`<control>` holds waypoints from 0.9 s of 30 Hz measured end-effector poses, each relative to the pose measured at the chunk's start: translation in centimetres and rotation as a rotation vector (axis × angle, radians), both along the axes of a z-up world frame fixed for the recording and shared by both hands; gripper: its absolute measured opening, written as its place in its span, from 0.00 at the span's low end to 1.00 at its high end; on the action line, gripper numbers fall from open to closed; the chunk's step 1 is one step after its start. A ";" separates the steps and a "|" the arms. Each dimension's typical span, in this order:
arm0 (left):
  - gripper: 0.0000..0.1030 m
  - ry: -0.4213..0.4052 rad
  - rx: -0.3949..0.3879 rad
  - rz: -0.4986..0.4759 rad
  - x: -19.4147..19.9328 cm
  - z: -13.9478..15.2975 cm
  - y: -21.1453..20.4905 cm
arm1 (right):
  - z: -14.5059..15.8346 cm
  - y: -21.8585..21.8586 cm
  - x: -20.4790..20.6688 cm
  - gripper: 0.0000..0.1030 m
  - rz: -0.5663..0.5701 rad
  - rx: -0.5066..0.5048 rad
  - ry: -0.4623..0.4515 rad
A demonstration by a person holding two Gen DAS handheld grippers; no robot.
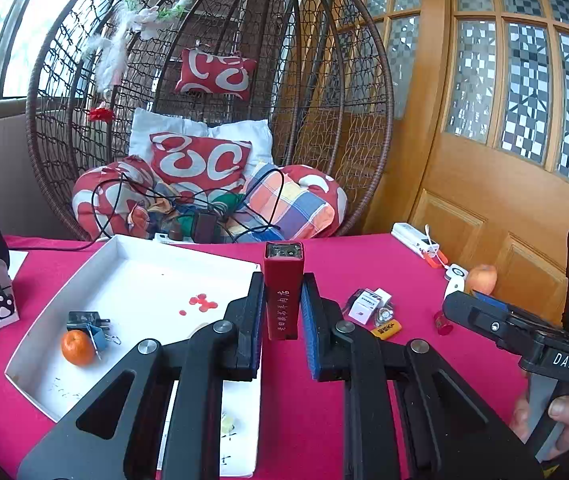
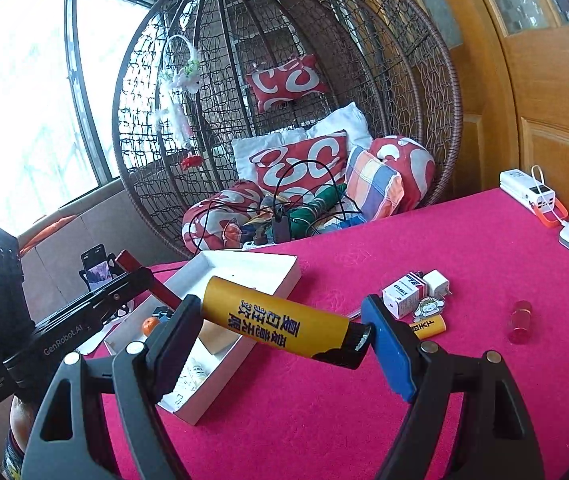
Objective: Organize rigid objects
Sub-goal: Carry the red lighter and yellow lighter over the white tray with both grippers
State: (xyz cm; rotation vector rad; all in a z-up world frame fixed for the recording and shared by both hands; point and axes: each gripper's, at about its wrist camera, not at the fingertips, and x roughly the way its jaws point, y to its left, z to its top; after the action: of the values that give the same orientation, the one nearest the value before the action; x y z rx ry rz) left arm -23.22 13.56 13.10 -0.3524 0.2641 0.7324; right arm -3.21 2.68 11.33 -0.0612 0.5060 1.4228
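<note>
My left tool (image 1: 282,312) pinches a slim red box (image 1: 283,290), carried above the bench (image 1: 364,264) at the near right edge of the white tray (image 1: 132,276). My right tool (image 2: 280,330) clamps a yellow tube (image 2: 274,322) end to end, just right of the tray. The tray already holds an orange (image 1: 77,347), a charger plug (image 1: 84,320) and a clip. At two o'clock a small white carton (image 1: 364,306), a yellow lighter (image 1: 386,330) and a little red bottle (image 1: 442,322) wait, so I judge the sorting partway done.

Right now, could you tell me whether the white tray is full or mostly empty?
Mostly empty. The white tray holds only an orange, a black plug adapter and a binder clip; most of its floor lies bare.
</note>
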 end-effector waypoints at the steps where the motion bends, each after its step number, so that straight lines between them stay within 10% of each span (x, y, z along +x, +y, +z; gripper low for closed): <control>1: 0.16 -0.002 -0.002 0.004 -0.3 0.0 0.2 | 0.1 0.2 -0.2 0.79 0.004 -0.001 -0.003; 27: 0.16 -0.065 -0.079 0.135 -5.9 -1.8 4.4 | 0.6 6.8 -4.8 0.79 0.109 -0.043 -0.041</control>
State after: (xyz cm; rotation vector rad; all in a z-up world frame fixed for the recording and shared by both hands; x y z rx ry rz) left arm -29.16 17.98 11.33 -0.4718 0.2090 0.8434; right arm -8.06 9.46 11.97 -0.1541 0.5053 1.5144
